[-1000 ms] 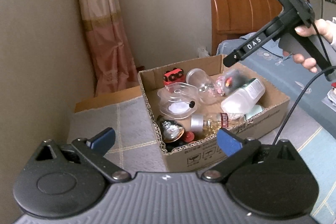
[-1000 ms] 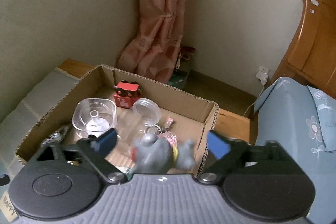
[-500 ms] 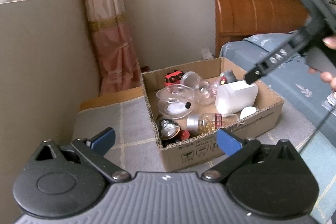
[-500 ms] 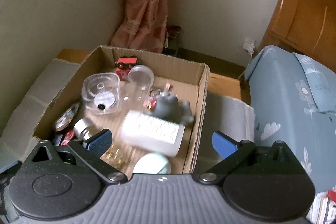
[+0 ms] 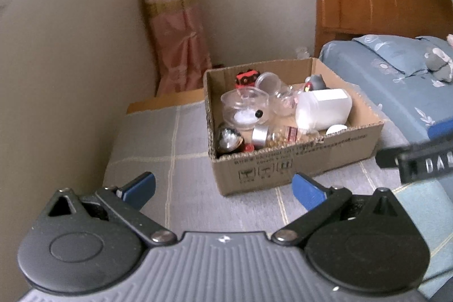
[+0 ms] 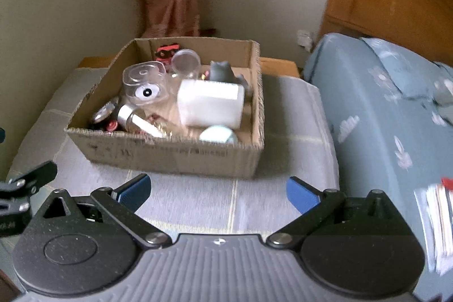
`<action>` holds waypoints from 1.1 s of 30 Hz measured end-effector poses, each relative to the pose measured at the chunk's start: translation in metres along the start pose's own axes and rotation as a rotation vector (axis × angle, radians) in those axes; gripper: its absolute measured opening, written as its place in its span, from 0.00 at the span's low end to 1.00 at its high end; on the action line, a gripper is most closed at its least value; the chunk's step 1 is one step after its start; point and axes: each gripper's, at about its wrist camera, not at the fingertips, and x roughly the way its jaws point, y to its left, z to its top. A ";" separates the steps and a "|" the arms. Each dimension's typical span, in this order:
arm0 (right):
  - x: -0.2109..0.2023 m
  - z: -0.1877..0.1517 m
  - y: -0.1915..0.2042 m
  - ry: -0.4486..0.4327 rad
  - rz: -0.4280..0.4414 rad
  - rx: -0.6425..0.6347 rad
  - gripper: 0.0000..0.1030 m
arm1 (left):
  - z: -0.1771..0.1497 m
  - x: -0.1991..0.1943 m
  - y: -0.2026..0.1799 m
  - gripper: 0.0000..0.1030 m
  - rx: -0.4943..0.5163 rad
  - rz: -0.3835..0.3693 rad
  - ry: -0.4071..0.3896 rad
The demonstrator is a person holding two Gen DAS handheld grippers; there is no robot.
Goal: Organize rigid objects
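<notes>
Hovering short of the cardboard box (image 6: 170, 154), I hold both grippers released and empty: my right gripper (image 6: 216, 190) and my left gripper (image 5: 223, 186). The box sits at twelve o'clock on the grey cloth (image 6: 294, 129), crowded with a white bottle (image 6: 211, 104), a clear tub (image 6: 144, 82) and a grey toy (image 6: 223, 71). Reaching in well, I judge, means coming from above, clearing the near wall. At three o'clock lies the bed (image 6: 382, 104).

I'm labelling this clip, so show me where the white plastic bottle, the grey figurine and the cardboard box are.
white plastic bottle (image 6: 209, 104), right wrist view, middle of its side.
grey figurine (image 6: 222, 71), right wrist view, its back.
cardboard box (image 5: 297, 160), left wrist view, printed front wall.
</notes>
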 end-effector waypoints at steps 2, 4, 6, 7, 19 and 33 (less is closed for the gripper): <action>-0.005 -0.008 0.001 0.001 0.001 0.034 1.00 | 0.000 -0.004 -0.002 0.99 -0.010 0.008 0.010; -0.010 -0.013 0.003 0.000 0.005 0.046 1.00 | 0.001 -0.008 -0.003 0.99 -0.013 0.013 0.020; -0.016 -0.017 0.007 -0.015 0.000 0.048 1.00 | 0.003 -0.011 -0.005 0.99 -0.007 0.011 0.022; -0.019 -0.017 0.008 -0.022 0.001 0.051 1.00 | 0.004 -0.013 -0.006 0.99 -0.004 0.013 0.021; -0.035 -0.015 0.012 -0.079 -0.003 0.065 1.00 | 0.013 -0.023 -0.004 0.99 -0.027 0.053 0.021; -0.031 -0.016 0.011 -0.071 -0.009 0.068 1.00 | 0.012 -0.021 -0.007 0.99 -0.048 0.058 0.045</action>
